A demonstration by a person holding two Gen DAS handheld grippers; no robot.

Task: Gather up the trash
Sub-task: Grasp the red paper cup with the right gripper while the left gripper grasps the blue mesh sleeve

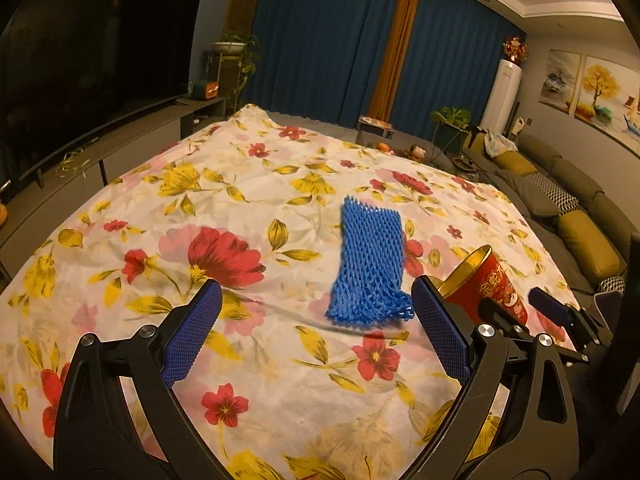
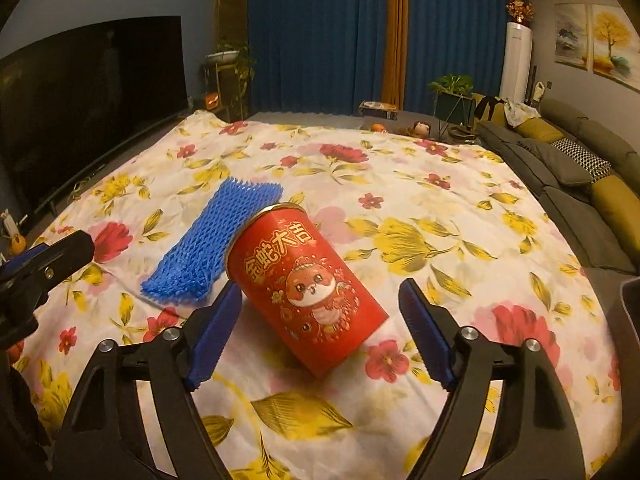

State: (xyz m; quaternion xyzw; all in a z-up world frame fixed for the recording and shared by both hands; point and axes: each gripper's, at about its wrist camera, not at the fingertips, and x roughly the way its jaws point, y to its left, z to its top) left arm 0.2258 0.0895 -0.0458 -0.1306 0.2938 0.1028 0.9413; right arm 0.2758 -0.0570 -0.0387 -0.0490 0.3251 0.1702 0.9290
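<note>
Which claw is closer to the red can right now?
Right. The right claw straddles the tilted red can, open, pads not visibly pressing it. The left claw sits off to the can's side, open, facing the blue foam net.

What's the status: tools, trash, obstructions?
Both tools open: left tool, right tool. Red can tilted between right tool's fingers, ungripped. Blue foam net flat alongside. Nothing obstructing.

Blue curtains [image 1: 320, 40], grey sofa [image 2: 560, 168]

The red can [image 2: 310, 288] lies tilted between the right gripper's [image 2: 320, 296] open jaws, beside blue foam netting [image 2: 212, 240].
</note>
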